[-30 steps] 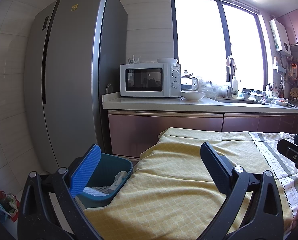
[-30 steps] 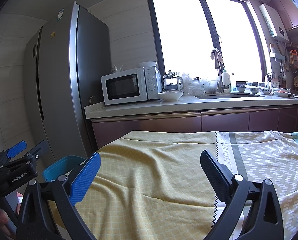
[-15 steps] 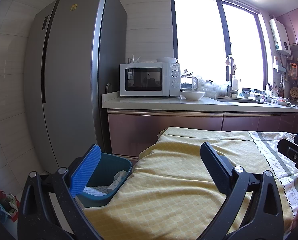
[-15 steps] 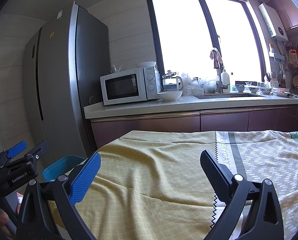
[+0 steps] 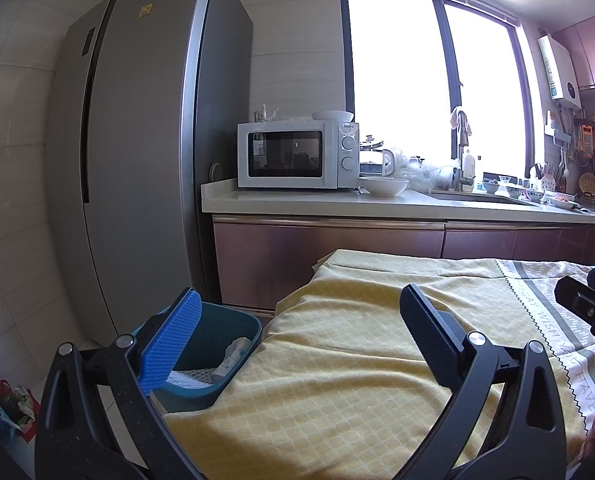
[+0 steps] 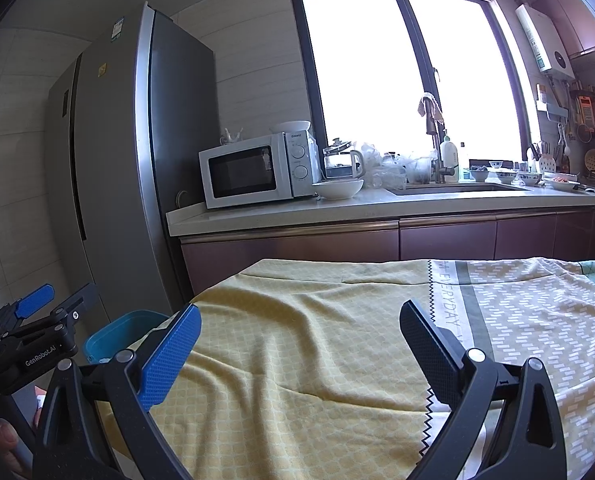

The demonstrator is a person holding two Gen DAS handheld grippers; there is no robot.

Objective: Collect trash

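— Trash? Down in the teal bin point(image 5: 233, 330) on the floor, just beside the left edge of the cloth-covered surface point(image 5: 337, 380): a crumpled white wad point(image 5: 233, 356) against the bin's inner wall, pale paper under it.

— Anything on the yellow cloth point(image 6: 297, 352) itself?

— Only wrinkles and, toward the right, a grey-and-white patterned band with printed letters.

— And the left hand-held gripper point(image 5: 297, 340)?

— Held low over the near left corner of the cloth, fingers spread wide apart, nothing between them. Blue pad point(image 5: 169, 344) overlapping the bin's near rim in the left wrist view.

— Right hand-held gripper point(image 6: 301, 350)?

— Likewise spread wide and empty, hovering above the middle of the cloth. Visible too at the right edge of the left wrist view, as a black tip.

— Farther out?

— Behind the surface, brown cabinet fronts under a pale counter point(image 5: 317, 200). White microwave point(image 5: 297, 156) at the counter's left end with a bowl on top, another white bowl point(image 5: 383, 186) just beside it, then a sink and tap under a bright window point(image 6: 397, 68). Tall grey fridge point(image 5: 137, 160) left of the counter, standing behind the bin. Small colourful clutter on the floor at the far left, too blurred to tell.
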